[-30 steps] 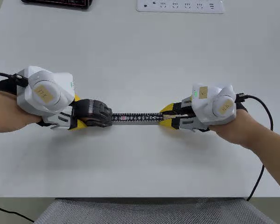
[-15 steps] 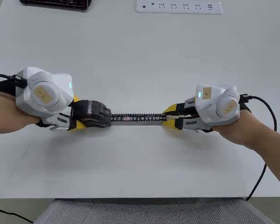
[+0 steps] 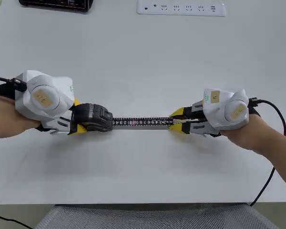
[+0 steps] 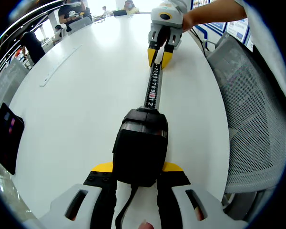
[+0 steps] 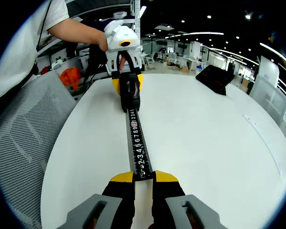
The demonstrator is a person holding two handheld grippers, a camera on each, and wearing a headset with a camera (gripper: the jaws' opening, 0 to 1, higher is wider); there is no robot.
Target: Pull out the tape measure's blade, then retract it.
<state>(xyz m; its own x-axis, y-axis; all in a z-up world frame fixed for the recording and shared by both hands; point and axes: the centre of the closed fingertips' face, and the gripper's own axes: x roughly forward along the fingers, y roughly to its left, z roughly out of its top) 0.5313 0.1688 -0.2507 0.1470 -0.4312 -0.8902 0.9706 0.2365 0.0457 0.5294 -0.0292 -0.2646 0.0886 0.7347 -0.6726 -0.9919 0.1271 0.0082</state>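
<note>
The left tool [image 3: 80, 118] is clamped on the tape measure case [image 3: 94, 117] at the near left of the desk [image 3: 143, 62], and the right tool [image 3: 177, 121] pinches the tip of the blade [image 3: 140, 122], stretched level between them. I judge the pull-out step in hand; next the right tool must draw further right, then ease back so the blade retracts without snapping.

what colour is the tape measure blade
The blade is black with white numbers, clearest in the right gripper view.
</note>
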